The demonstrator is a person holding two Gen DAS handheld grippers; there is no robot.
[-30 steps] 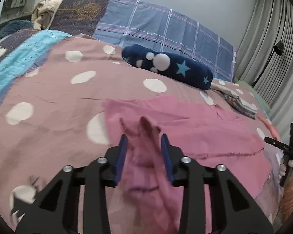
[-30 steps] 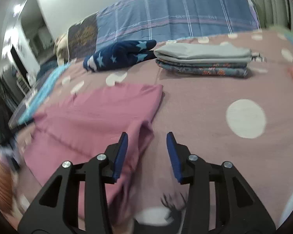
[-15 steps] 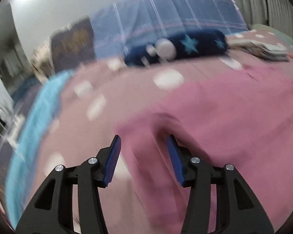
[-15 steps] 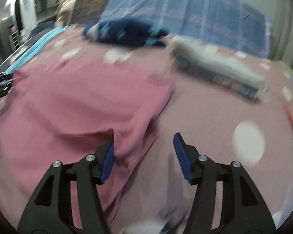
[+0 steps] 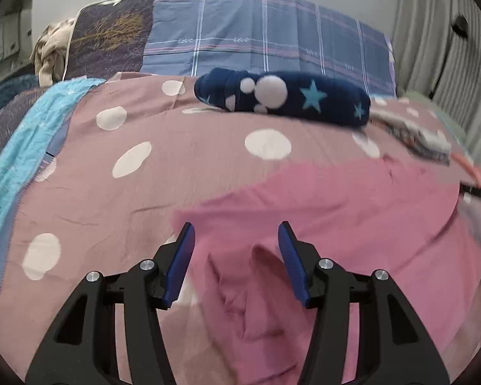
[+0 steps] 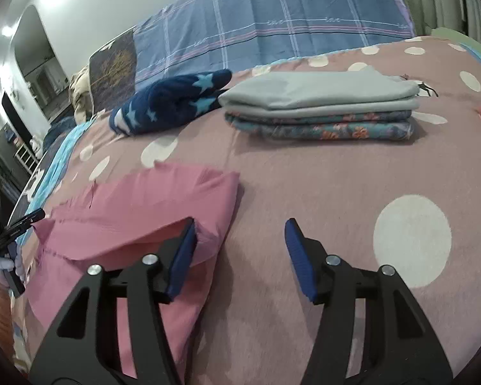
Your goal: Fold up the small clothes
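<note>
A pink garment (image 5: 336, 205) lies spread on the polka-dot bedspread (image 5: 144, 192). My left gripper (image 5: 236, 256) is open above the garment's near left corner, where the cloth bunches into a small fold between the jaws. In the right wrist view the same pink garment (image 6: 138, 211) lies folded over at the left. My right gripper (image 6: 240, 253) is open, its left finger (image 6: 182, 253) touching the garment's right corner and its right finger over bare bedspread (image 6: 336, 173).
A navy star-patterned roll (image 5: 285, 96) lies near the plaid pillows (image 5: 259, 32). A stack of folded clothes (image 6: 320, 106) sits at the back right. A turquoise blanket (image 5: 16, 160) runs along the left edge. The other gripper (image 6: 9, 231) shows at far left.
Both grippers have opened wider and let go of the pink garment. The cloth has dropped onto the bed. The left view has swung back toward the pillows.
</note>
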